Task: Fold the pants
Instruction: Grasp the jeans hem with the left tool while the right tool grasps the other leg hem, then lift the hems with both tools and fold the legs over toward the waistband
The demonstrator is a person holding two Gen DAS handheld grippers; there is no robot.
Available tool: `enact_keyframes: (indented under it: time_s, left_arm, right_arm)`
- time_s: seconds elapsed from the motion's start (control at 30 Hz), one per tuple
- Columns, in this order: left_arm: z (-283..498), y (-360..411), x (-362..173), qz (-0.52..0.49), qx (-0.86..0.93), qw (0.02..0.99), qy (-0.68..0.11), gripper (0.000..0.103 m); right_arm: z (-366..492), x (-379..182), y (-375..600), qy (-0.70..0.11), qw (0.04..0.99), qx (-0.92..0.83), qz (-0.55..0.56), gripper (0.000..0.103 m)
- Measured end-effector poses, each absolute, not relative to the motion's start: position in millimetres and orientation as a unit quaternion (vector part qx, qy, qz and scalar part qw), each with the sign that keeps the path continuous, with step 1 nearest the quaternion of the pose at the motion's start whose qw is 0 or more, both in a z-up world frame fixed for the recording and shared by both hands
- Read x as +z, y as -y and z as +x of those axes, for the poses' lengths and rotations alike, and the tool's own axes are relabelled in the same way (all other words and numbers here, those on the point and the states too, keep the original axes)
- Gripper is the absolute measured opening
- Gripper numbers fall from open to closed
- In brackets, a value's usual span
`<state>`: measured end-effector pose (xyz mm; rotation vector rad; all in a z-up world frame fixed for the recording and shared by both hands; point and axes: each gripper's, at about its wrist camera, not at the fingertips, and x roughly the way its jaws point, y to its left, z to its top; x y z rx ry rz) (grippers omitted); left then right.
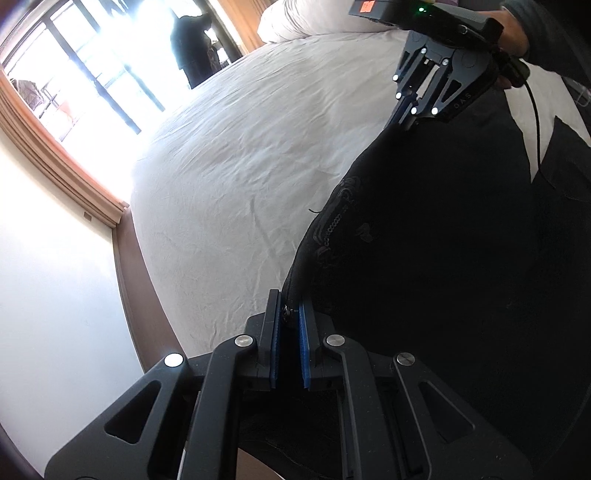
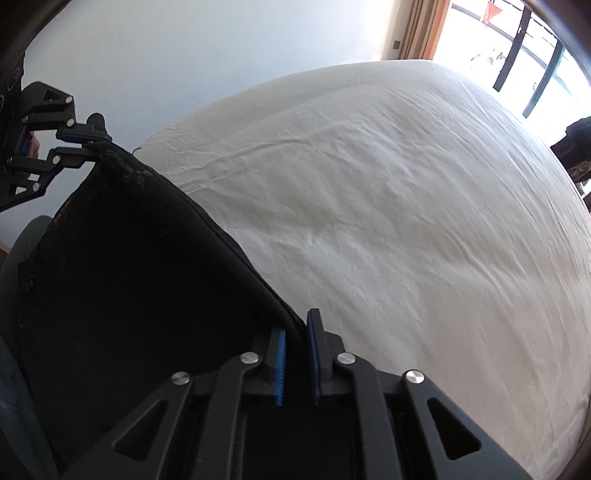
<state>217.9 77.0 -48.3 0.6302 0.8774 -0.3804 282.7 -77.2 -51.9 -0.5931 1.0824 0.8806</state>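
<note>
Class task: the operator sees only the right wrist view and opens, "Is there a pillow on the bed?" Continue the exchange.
Observer: Yes, white pillows lie at the far end of the bed.
Operator: Who holds my right gripper?
Observer: A bare hand grips its handle; the right gripper pinches the pants.
Operator: Any decoration on the cloth?
Observer: Embossed stitching runs beside the edge above the left gripper.

left gripper (image 1: 290,314) clamped on one corner of black pants (image 1: 424,258) — right gripper (image 1: 397,120) pinches the other corner. pants stretched taut between them over the white bed (image 1: 240,166) — window (image 1: 74,74) beyond.
</note>
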Motion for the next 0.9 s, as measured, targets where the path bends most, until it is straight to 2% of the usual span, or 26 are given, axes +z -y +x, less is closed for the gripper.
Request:
enact_keyframes:
  time_s: [0.43, 0.7, 0.9]
  left_arm:
    - [187, -61, -30, 0.25, -0.182, 0.86, -0.407, 0.007]
    - [146, -61, -25, 0.224, -0.191, 0.863, -0.411, 0.007]
    - [103, -57, -27, 0.217, -0.199, 0.861, -0.415, 0.007]
  right_arm:
    - [230, -24, 64, -0.454, 0.802, 0.369, -0.119, 0.004]
    - [178, -16, 65, -0.435, 0.821, 0.362, -0.078, 0.004]
    - [122, -11, 77, -0.429, 0.824, 0.358, -0.094, 0.003]
